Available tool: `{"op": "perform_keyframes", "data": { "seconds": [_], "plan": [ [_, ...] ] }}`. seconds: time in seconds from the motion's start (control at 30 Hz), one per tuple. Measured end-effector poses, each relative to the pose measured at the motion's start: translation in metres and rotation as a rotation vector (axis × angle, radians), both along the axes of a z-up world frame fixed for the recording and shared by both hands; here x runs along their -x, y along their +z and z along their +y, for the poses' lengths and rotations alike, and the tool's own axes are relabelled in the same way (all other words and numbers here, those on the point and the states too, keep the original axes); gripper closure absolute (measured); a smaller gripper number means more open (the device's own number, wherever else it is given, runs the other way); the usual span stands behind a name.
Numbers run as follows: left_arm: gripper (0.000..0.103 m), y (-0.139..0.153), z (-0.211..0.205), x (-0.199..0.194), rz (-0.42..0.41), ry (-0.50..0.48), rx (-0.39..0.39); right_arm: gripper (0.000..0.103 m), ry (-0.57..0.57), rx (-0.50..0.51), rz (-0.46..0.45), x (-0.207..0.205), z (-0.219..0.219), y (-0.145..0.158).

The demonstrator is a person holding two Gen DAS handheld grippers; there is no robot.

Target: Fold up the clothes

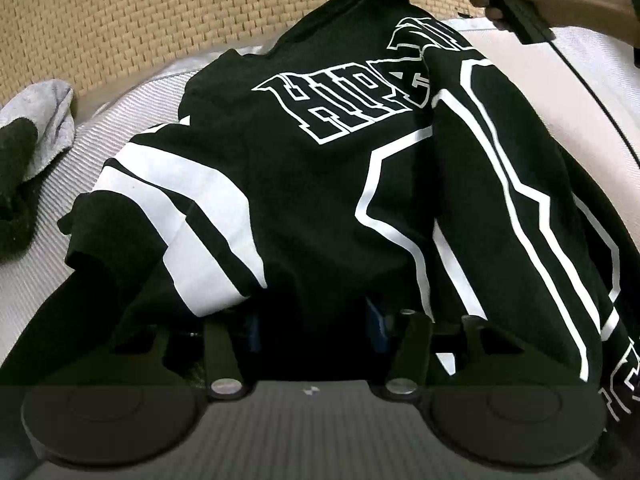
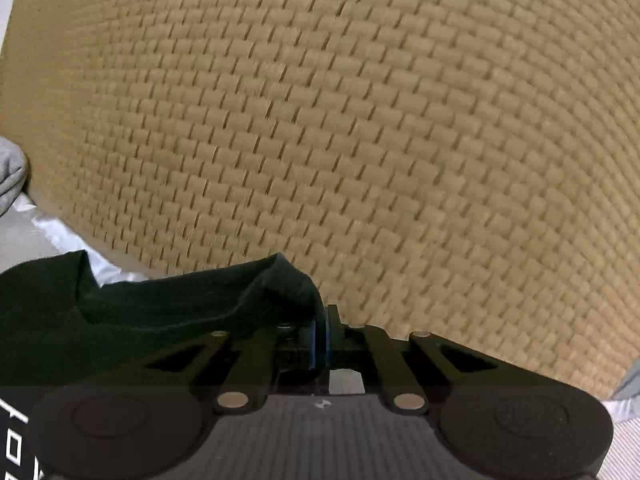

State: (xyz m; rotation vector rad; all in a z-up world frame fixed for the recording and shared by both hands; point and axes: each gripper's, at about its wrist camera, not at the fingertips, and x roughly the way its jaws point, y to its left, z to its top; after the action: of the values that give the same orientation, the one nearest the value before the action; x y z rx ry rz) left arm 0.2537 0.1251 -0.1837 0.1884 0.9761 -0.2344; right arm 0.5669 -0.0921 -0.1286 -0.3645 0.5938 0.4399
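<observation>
The right gripper (image 2: 320,338) was pinched tight on an edge of the black jersey with white stripes and block lettering (image 1: 320,184), lifting that corner above the bed. The left gripper (image 1: 316,328) sat half open under the draped near hem, which hid its fingertips, so whether they pressed cloth could not be told. The jersey lay spread across the pale ribbed mattress cover (image 1: 60,208). A grey-and-black crumpled garment (image 1: 36,136) lay at the left edge. Behind stood a tan woven-rattan headboard (image 2: 360,120).

Blk jersey (image 1: 320,200), grey cloth (image 1: 44,120) on mattress (image 1: 100,128)
</observation>
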Motion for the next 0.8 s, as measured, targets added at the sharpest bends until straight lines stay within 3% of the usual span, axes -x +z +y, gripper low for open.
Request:
{"op": "perform_keyframes", "data": {
  "seconds": [0.1, 0.2, 0.27, 0.33, 0.43, 0.53, 0.6, 0.67, 0.8],
  "plan": [
    [0.052, 0.001, 0.002, -0.007, -0.001, 0.023, -0.002, 0.098, -0.009, -0.011, -0.004, -0.017, 0.012, 0.003],
    [0.053, 0.0, 0.006, -0.013, 0.004, 0.045, 0.009, 0.097, -0.026, -0.04, 0.053, -0.024, 0.012, -0.006],
    [0.05, -0.001, 0.004, -0.011, 0.005, 0.032, 0.002, 0.087, -0.006, -0.052, 0.086, -0.02, 0.005, -0.012],
    [0.049, -0.001, 0.0, -0.007, -0.007, 0.022, -0.019, 0.066, 0.019, -0.072, 0.083, -0.009, -0.007, -0.012],
    [0.047, -0.003, 0.0, -0.006, -0.014, 0.026, -0.017, 0.051, -0.021, -0.167, 0.042, 0.016, -0.046, -0.001],
    [0.045, -0.002, 0.0, -0.007, -0.01, 0.031, -0.012, 0.05, -0.069, -0.207, 0.055, 0.039, -0.083, 0.003],
    [0.043, -0.002, -0.001, -0.008, -0.009, 0.032, -0.014, 0.05, -0.059, -0.196, 0.143, 0.05, -0.1, -0.008],
    [0.042, -0.003, -0.002, -0.009, -0.01, 0.035, -0.017, 0.051, -0.024, -0.163, 0.221, 0.061, -0.106, -0.023],
    [0.041, -0.003, -0.003, -0.01, -0.003, 0.046, -0.01, 0.05, 0.063, -0.047, 0.215, 0.093, -0.101, -0.05]
  ]
}}
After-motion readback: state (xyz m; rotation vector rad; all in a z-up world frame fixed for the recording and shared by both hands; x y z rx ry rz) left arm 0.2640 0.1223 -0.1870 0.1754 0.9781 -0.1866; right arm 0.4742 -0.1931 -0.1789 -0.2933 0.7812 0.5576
